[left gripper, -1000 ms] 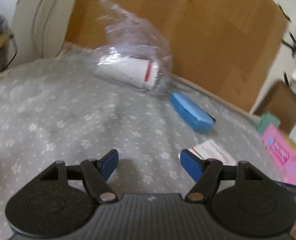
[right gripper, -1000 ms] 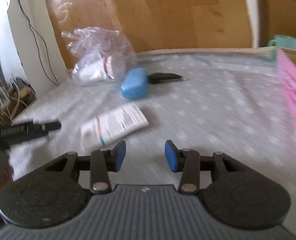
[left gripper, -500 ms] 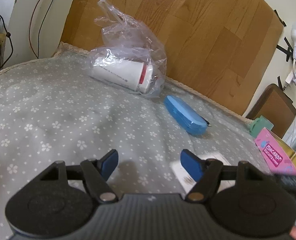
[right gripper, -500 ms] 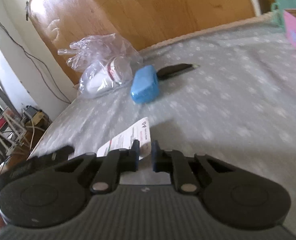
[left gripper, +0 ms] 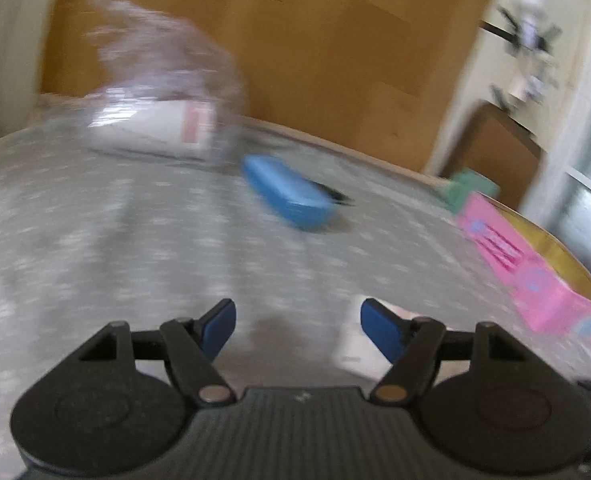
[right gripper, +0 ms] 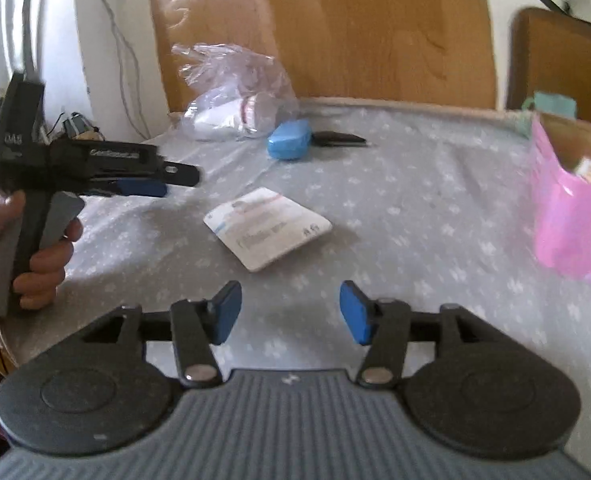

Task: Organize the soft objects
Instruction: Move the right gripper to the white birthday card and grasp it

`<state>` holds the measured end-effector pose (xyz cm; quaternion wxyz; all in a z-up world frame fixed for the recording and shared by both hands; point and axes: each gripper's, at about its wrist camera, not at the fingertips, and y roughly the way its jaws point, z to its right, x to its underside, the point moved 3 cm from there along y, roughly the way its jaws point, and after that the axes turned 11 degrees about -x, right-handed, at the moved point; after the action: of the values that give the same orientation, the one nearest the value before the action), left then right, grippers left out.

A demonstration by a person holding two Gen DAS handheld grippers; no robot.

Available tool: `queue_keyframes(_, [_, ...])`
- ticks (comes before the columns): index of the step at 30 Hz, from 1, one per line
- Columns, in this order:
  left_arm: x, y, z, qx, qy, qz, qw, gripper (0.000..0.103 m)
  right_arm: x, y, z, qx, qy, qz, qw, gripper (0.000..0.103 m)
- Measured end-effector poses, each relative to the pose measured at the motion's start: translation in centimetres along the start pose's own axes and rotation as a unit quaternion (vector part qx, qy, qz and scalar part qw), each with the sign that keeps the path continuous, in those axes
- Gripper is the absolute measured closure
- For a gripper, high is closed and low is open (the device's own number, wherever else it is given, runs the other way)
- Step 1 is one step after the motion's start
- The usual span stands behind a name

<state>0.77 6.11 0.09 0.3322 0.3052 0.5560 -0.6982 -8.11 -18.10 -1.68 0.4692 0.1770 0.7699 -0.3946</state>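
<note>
A flat white packet (right gripper: 267, 227) lies on the grey flowered cloth (right gripper: 415, 200), just ahead of my open, empty right gripper (right gripper: 290, 312). The packet also shows in the blurred left wrist view (left gripper: 355, 350), partly behind the right finger of my open, empty left gripper (left gripper: 297, 328). In the right wrist view the left gripper (right gripper: 163, 182) is held in a hand at the left, above the cloth. A blue soft case (right gripper: 289, 145) (left gripper: 291, 196) and a clear plastic bag holding a white roll (right gripper: 235, 114) (left gripper: 163, 120) lie at the back.
A pink box (right gripper: 571, 220) (left gripper: 523, 268) stands at the right edge. A black flat item (right gripper: 339, 139) lies behind the blue case. A wooden board (right gripper: 335, 28) leans at the back. Cables hang at the left wall (right gripper: 115, 40).
My right gripper has opened from nearly shut around the white packet and drawn back; the packet now lies flat on the cloth. The left gripper has swung, blurring its view.
</note>
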Motion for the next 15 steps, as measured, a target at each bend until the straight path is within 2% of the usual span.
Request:
queue_keyframes(2, [-0.2, 0.5, 1.8, 0.021, 0.017, -0.010, 0.9996, 0.025, -0.5, 0.8, 0.2, -0.006, -0.012, -0.003, 1.000, 0.044])
queue_keyframes(4, [-0.1, 1.1, 3.0, 0.030, 0.031, -0.022, 0.9988, 0.014, -0.9, 2.0, 0.3, 0.001, -0.016, -0.014, 1.000, 0.044])
queue_keyframes(6, [0.3, 1.9, 3.8, 0.047, 0.037, -0.045, 0.9972, 0.011, -1.3, 3.1, 0.4, 0.005, -0.020, -0.024, 1.000, 0.044])
queue_keyframes(7, [0.7, 2.3, 4.2, 0.060, 0.038, -0.060, 0.9956, 0.013, -1.5, 3.5, 0.4, 0.004, -0.023, -0.028, 0.999, 0.044])
queue_keyframes(8, [1.1, 2.3, 4.4, 0.066, 0.039, -0.062, 0.9951, 0.013, -1.6, 3.7, 0.3, 0.004, -0.026, -0.029, 0.999, 0.044])
queue_keyframes(9, [1.5, 2.1, 4.8, 0.060, 0.049, -0.053, 0.9956, 0.018, -1.7, 4.1, 0.3, 0.003, -0.029, -0.031, 0.999, 0.044])
queue_keyframes(10, [1.7, 1.9, 5.1, 0.060, 0.057, -0.048, 0.9954, 0.028, -1.9, 4.5, 0.3, 0.002, -0.031, -0.032, 0.999, 0.047])
queue_keyframes(11, [2.0, 1.6, 5.5, 0.062, 0.062, -0.046, 0.9951, 0.036, -2.1, 4.8, 0.4, -0.003, -0.035, -0.033, 0.999, 0.059])
queue_keyframes(12, [2.2, 1.3, 5.8, 0.081, 0.059, -0.054, 0.9935, 0.056, -2.2, 5.1, 0.4, -0.002, -0.038, -0.031, 0.999, 0.067])
queue_keyframes(13, [2.3, 1.2, 6.1, 0.110, 0.050, -0.070, 0.9901, 0.067, -2.3, 5.3, 0.3, 0.000, -0.037, -0.028, 0.999, 0.074])
queue_keyframes(14, [2.4, 1.1, 6.5, 0.131, 0.039, -0.078, 0.9875, 0.066, -2.3, 5.2, 0.3, -0.006, -0.032, -0.026, 0.999, 0.074])
queue_keyframes(15, [2.5, 0.9, 7.1, 0.124, 0.041, -0.077, 0.9884, 0.064, -2.2, 5.1, 0.2, -0.012, -0.027, -0.024, 0.999, 0.074])
